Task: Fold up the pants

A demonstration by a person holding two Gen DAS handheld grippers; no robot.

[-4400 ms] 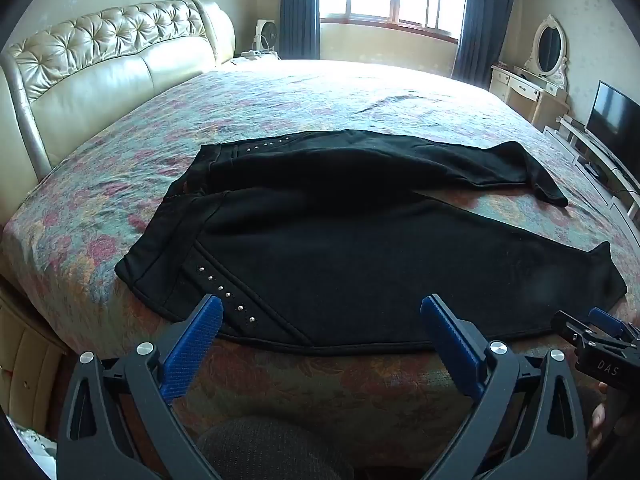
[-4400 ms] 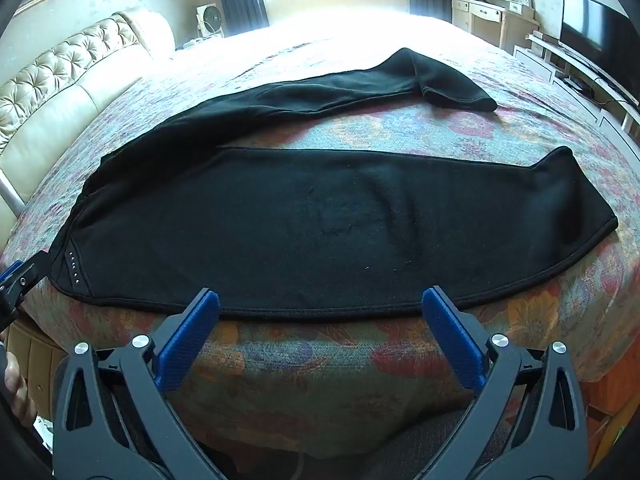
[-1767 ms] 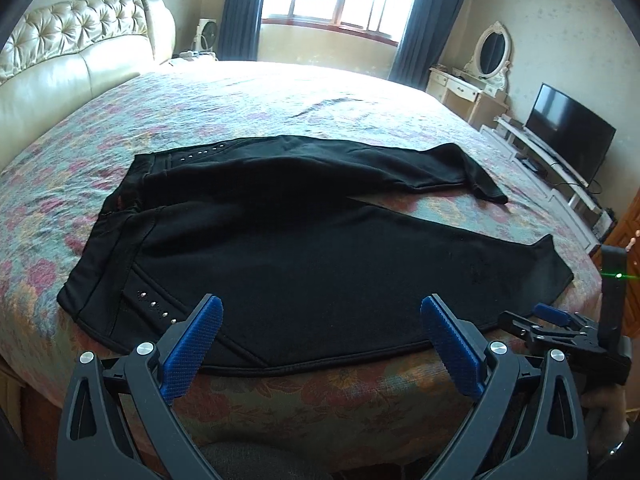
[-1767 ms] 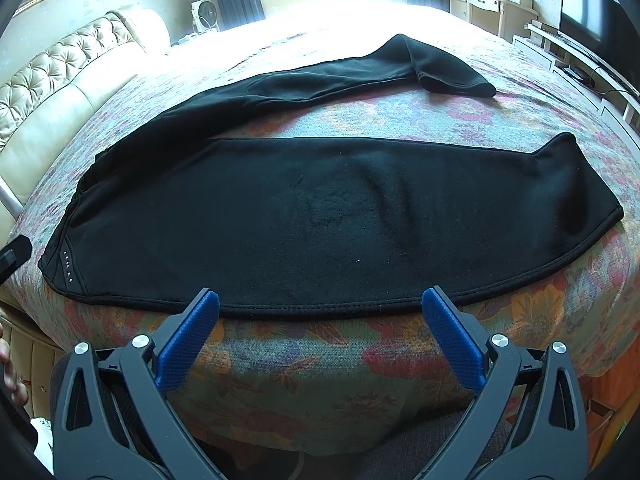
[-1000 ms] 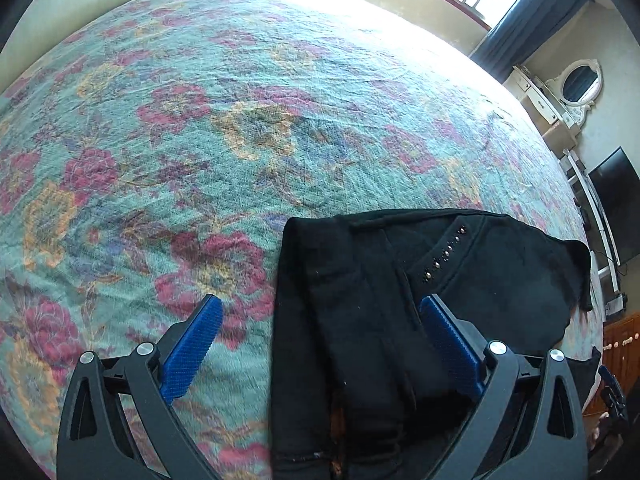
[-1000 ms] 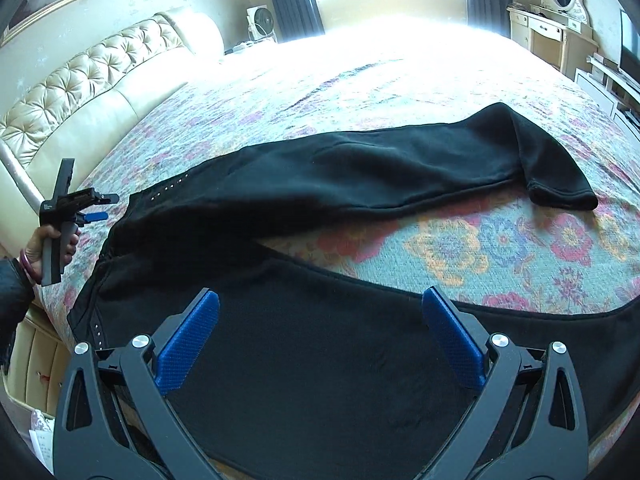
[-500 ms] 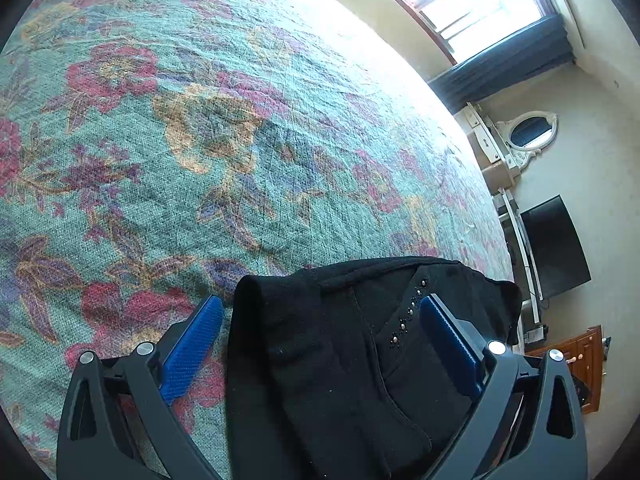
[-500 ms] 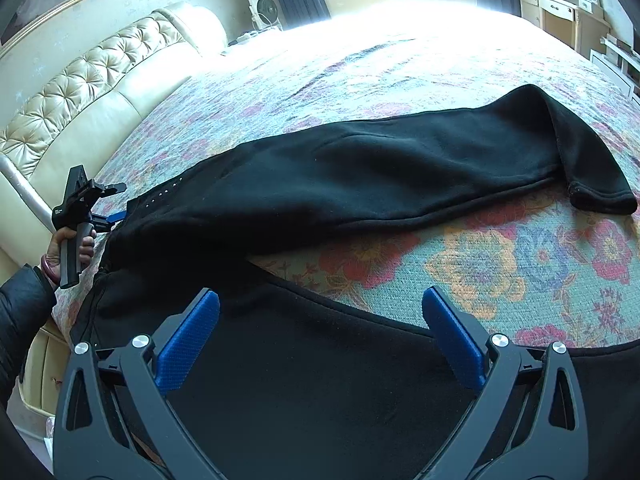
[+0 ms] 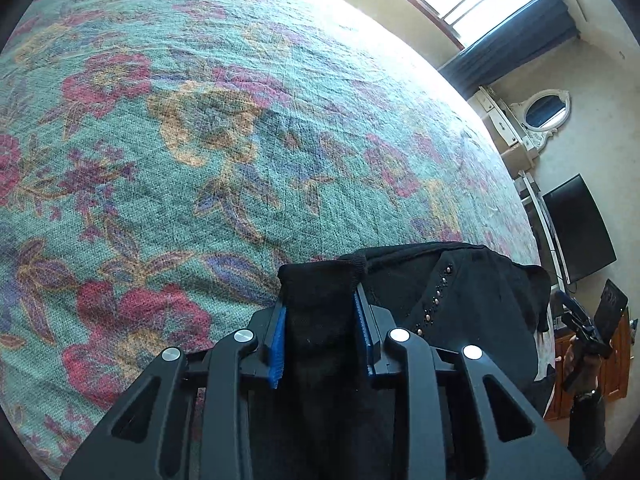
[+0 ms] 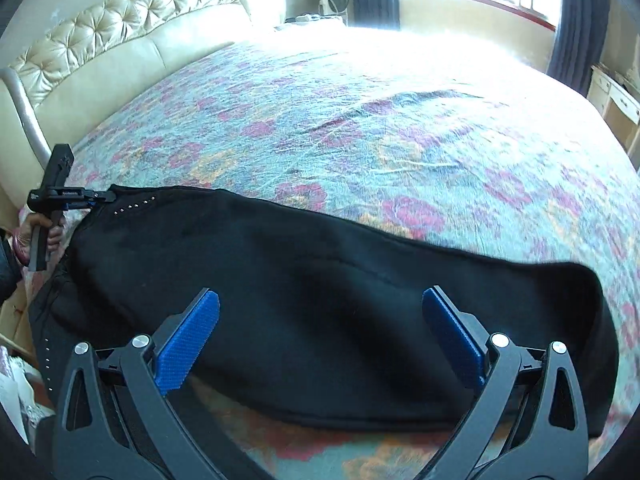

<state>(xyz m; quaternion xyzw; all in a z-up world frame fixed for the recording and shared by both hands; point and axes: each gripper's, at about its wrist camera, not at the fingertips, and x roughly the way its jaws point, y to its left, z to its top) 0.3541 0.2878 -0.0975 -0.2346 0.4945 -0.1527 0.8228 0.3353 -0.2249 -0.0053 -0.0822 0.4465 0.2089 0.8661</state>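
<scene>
so, left gripper: blue pads clamped on a bunched waistband corner of the black pants, at 6 o'clock in its view, studs just to 3 o'clock of the grip. right gripper: jaws wide apart, nothing between them, hovering over the leg cloth. pants lie across the near edge of the floral bedspread, legs seemingly stacked lengthwise. judgement: first lengthwise fold about made or underway; crosswise folds not yet done. tufted headboard at 10 o'clock.
</scene>
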